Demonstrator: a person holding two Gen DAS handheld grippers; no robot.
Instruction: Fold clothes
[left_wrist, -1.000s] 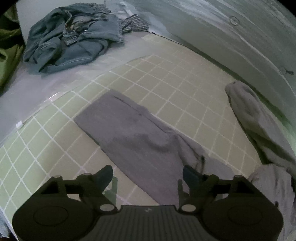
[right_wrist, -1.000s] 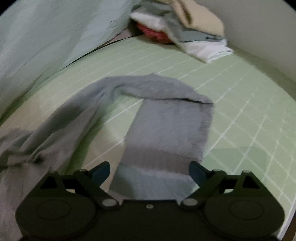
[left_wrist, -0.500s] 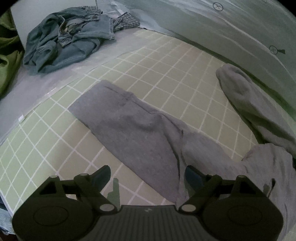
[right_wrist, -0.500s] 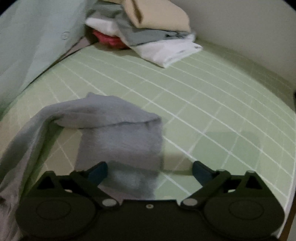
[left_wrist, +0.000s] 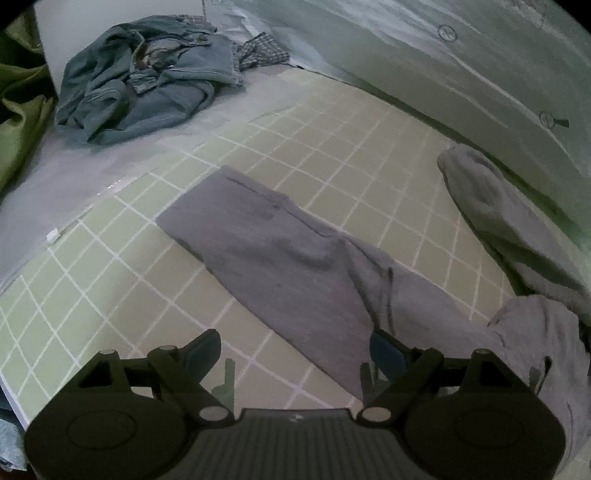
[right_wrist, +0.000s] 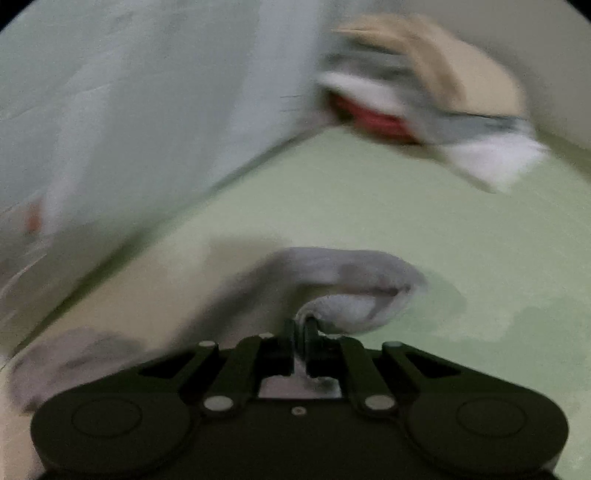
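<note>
Grey sweatpants (left_wrist: 280, 258) lie on the green gridded mat (left_wrist: 110, 280). One leg stretches flat toward the far left, the other (left_wrist: 491, 206) runs along the right by the wall. My left gripper (left_wrist: 295, 350) is open and empty just above the near part of the flat leg. My right gripper (right_wrist: 303, 326) is shut on the cuff end of the other grey leg (right_wrist: 354, 291), which curls up off the mat. The right wrist view is blurred.
A heap of blue denim clothes (left_wrist: 147, 85) lies at the far left on a white sheet. A stack of folded clothes (right_wrist: 424, 103) sits in the far corner in the right wrist view. A pale wall (left_wrist: 480, 74) borders the mat.
My right gripper has closed on the cuff of the grey leg and lifted it; that view is now blurred with motion. My left gripper stayed open, its view shifting slightly.
</note>
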